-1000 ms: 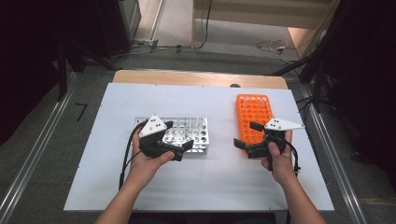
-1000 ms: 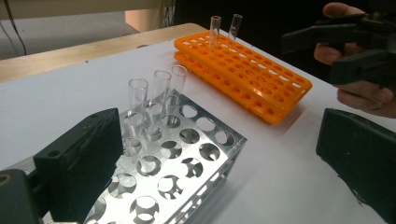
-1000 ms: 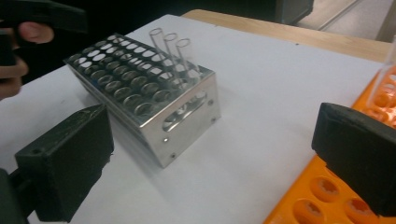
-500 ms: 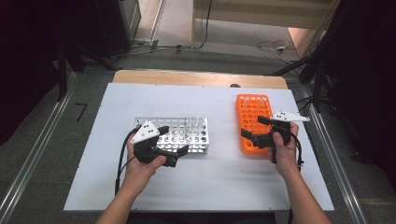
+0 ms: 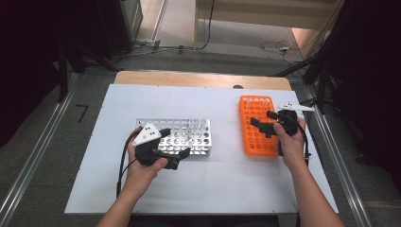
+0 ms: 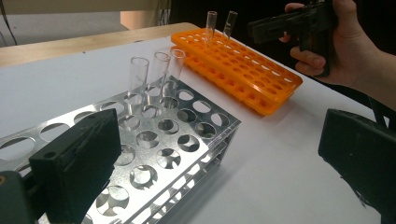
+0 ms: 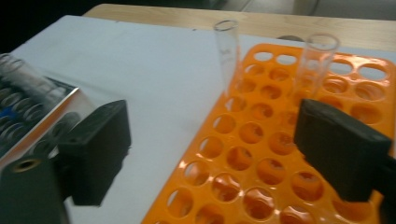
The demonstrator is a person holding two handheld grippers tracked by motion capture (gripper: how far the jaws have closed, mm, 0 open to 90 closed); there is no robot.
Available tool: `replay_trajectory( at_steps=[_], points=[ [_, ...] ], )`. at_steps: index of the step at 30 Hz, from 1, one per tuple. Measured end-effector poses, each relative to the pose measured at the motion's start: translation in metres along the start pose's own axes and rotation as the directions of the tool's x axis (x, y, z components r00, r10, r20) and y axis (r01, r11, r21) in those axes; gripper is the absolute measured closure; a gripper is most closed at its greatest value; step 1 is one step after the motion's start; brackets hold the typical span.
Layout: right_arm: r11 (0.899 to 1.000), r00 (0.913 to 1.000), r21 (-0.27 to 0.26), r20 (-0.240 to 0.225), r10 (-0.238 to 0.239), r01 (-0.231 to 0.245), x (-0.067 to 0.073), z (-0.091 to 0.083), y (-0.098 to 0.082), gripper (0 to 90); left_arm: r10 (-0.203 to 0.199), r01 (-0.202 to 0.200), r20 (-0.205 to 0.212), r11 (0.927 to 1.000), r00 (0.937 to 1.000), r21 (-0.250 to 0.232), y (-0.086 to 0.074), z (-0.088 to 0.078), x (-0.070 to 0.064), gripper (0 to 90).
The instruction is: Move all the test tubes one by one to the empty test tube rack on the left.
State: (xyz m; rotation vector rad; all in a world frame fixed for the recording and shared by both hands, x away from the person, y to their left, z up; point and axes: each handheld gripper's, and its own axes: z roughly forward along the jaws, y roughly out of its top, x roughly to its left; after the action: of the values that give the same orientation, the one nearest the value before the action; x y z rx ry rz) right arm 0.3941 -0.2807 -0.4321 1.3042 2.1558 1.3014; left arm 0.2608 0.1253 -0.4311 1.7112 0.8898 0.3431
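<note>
We have two racks on the white table top [image 5: 208, 189]: a shiny perforated metal rack [image 5: 187, 137] at about 9 o'clock from the table's middle, and an orange plastic rack full of round holes [image 5: 257, 125] at about 3 o'clock. The work in hand looks like moving clear glass test tubes between them — three stand upright in a row in the metal rack [image 6: 156, 74], and two more stand in the far rows of the orange rack [image 7: 226, 51]. Our right gripper [image 5: 265, 124] hangs over the orange rack with its jaws apart and nothing between them; they have just been closing a little, and the tubes lie ahead at roughly 12 o'clock in the right gripper view. Our left gripper [image 5: 176, 147] sits at the near edge of the metal rack, jaws wide apart, holding nothing. We judge the tubes to be light, rigid, smooth and breakable, so they would slip under a loose pinch and could crack under a hard one. The best hold seems to be on the bare glass just above the rack's top plate — below the lip, squarely across the round wall — then a straight lift, so the tube does not bind in its hole.
</note>
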Motion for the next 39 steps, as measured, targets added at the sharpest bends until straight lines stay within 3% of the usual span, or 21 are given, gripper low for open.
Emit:
replay_trajectory(
  at_steps=[3,8,15,24,39],
  points=[
    [1.0,0.9997,0.026,0.026,-0.001,0.001,-0.004,0.005,0.002,13.8,0.003,-0.003,-0.001,1.0,1.0,0.007,0.0,0.001,0.001,0.0],
    [0.999,0.9927,0.049,0.12,0.016,-0.022,-0.01,0.015,0.002,24.3,-0.001,0.001,-0.002,1.0,1.0,0.007,0.0,0.001,0.001,0.0],
    [0.997,0.9834,0.065,0.18,0.027,-0.039,-0.017,0.024,0.007,45.8,-0.002,0.002,-0.001,1.0,1.0,0.008,0.0,0.001,0.002,0.0],
    [0.993,0.9742,0.1,0.222,0.038,-0.061,-0.027,0.039,0.013,56.9,-0.003,0.003,-0.002,1.0,1.0,0.009,0.0,0.0,0.001,0.0],
    [0.993,0.9735,0.117,0.228,0.008,-0.035,-0.03,0.051,0.015,69.4,0.0,0.0,-0.001,1.0,1.0,0.01,0.0,0.0,0.001,0.0]
  ],
)
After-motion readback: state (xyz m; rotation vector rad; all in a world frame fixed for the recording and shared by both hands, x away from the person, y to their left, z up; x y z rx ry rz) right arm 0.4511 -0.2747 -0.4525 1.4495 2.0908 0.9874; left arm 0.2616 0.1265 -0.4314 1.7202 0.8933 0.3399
